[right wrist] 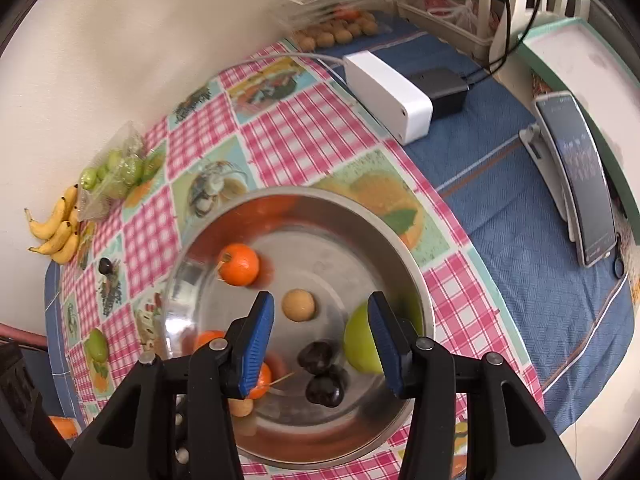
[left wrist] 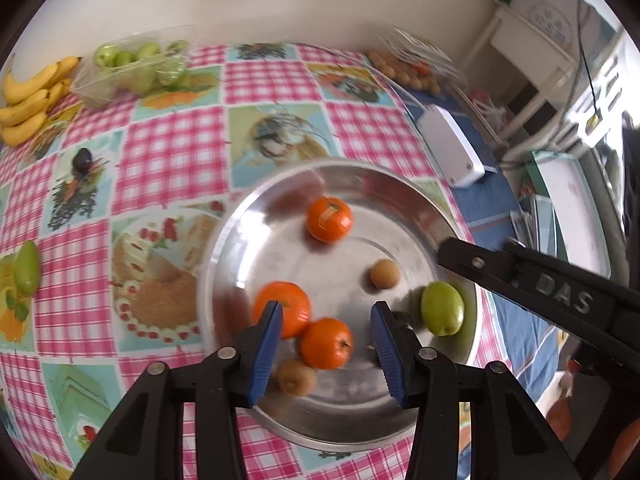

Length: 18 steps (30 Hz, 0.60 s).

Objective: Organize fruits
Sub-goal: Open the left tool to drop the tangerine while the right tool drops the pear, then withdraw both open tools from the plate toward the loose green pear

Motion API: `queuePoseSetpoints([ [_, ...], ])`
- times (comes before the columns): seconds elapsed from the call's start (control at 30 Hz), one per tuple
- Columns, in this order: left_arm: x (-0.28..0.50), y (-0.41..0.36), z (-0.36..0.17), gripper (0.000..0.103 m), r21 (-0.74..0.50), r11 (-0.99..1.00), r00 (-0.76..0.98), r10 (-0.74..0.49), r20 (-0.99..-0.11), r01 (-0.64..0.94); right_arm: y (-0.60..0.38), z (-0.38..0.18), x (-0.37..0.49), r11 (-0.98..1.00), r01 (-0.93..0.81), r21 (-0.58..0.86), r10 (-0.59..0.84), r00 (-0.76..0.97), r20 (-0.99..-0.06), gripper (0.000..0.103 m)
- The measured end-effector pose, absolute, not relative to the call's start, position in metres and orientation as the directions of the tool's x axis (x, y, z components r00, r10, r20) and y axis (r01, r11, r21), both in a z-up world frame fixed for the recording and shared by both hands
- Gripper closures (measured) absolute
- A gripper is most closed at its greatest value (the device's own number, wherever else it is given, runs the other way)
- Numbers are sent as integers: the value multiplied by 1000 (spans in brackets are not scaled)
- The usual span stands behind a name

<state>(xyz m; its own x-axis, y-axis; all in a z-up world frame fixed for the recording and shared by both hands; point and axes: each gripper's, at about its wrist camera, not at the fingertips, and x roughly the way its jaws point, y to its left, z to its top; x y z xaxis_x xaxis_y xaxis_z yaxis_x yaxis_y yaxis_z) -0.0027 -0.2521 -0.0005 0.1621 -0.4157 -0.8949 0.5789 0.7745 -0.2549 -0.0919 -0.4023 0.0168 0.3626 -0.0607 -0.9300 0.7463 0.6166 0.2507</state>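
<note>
A steel bowl (left wrist: 248, 240) (right wrist: 416, 280) sits on the checked tablecloth. It holds three oranges (left wrist: 329, 219) (right wrist: 239, 264), a small tan fruit (left wrist: 384, 274) (right wrist: 298, 305), a green fruit (left wrist: 442, 308) (right wrist: 362, 344), a brown kiwi-like fruit (left wrist: 297, 378) and two dark plums (right wrist: 318, 357). My left gripper (left wrist: 326, 354) is open and empty, low over the near oranges. My right gripper (right wrist: 320, 344) is open and empty above the plums; it also shows in the left wrist view (left wrist: 472, 262).
Bananas (left wrist: 32, 100) (right wrist: 58, 228) and a bag of green fruits (left wrist: 136, 68) (right wrist: 116, 172) lie at the far left by the wall. A loose green fruit (left wrist: 27, 268) (right wrist: 96, 346) and a dark plum (left wrist: 83, 159) (right wrist: 105, 267) lie on the cloth. A white box (left wrist: 452, 144) (right wrist: 388, 92) and a phone (right wrist: 580, 176) are right.
</note>
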Motion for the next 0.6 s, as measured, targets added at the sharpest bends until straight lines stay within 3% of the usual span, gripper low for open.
queuePoseSetpoints([
  [0.6,60,-161,-3,49,-264,903,223,-350,-910,339,-370,3,-73,671,712,206,-25,300,-954,53],
])
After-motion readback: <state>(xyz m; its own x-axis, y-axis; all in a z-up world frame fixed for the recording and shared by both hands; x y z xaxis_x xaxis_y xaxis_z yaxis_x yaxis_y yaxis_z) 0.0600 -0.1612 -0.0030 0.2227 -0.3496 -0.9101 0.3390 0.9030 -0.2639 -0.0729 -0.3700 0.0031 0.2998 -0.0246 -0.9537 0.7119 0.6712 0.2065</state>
